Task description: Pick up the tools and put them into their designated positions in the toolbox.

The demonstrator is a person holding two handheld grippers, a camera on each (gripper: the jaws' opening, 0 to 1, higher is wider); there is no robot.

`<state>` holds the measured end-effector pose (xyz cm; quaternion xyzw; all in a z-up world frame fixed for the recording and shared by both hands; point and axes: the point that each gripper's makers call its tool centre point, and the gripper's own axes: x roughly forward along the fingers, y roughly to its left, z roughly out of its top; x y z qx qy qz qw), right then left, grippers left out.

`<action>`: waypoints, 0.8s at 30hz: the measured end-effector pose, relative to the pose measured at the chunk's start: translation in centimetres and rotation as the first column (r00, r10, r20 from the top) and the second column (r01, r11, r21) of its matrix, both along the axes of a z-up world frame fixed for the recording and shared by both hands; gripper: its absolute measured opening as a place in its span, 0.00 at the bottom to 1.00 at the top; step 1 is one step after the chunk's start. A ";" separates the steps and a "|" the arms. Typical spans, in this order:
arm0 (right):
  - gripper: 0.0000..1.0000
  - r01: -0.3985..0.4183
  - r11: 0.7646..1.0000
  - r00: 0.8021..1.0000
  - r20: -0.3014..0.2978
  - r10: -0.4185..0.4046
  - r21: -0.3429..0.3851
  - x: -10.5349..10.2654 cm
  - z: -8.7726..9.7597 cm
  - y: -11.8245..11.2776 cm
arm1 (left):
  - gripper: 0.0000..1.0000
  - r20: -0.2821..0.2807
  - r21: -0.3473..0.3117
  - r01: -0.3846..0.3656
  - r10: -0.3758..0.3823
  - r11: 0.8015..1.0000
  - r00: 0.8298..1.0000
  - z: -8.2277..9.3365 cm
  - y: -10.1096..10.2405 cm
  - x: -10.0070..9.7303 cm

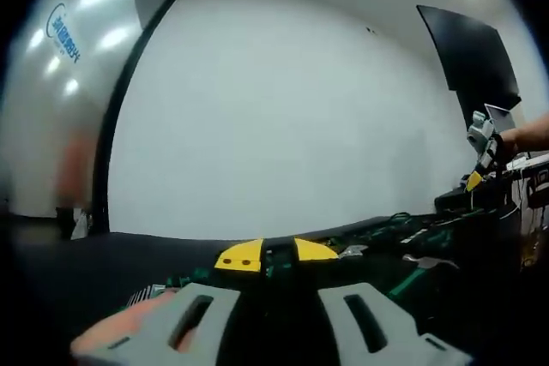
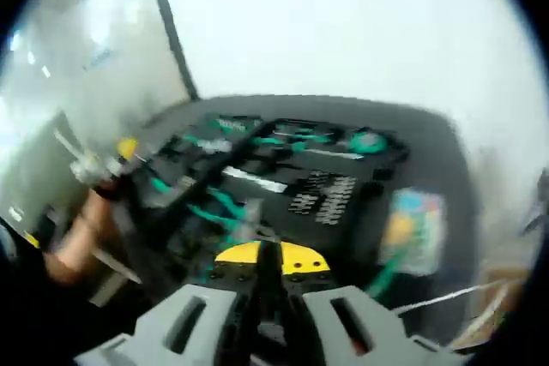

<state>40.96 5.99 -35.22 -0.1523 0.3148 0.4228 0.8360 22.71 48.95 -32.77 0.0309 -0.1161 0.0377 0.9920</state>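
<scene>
Toolbox (image 2: pixel 283 169) lay open mid-desk (image 2: pixel 437 139), most slots w/ green-handled tools. Right gripper (image 2: pixel 268 310) clenched on yellow-handled tool (image 2: pixel 266 256); left gripper (image 1: pixel 273 319) released, empty. Approx. late stage; tool unplaced.

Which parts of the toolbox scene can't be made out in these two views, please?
- Toolbox, right gripper view: motion blur smears the tools, so their types and slots are unreadable.
- Colourful item beside it: too blurred to identify.
- Toolbox, left gripper view: seen edge-on and dark, contents hidden.
- Left tongs: tips cut off at the bottom edge.
</scene>
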 end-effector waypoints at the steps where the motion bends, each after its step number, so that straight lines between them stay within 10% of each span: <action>1: 0.00 0.000 1.000 1.000 0.004 0.000 -0.008 -0.1 -0.3 0.1 | 0.10 0.001 0.001 0.000 0.000 1.000 1.000 0.0 -0.1 0.0; 11: 0.00 -0.039 0.999 0.990 -0.140 0.035 -0.027 -4.3 -4.1 1.1 | 0.10 -0.026 0.056 -0.002 0.003 0.998 1.000 -0.4 -0.9 0.4; 24: 0.00 -0.168 0.984 0.984 -0.064 0.164 -0.059 -8.0 -3.9 4.2 | 0.10 -0.051 0.090 0.003 0.002 0.996 0.999 -0.8 -1.3 0.6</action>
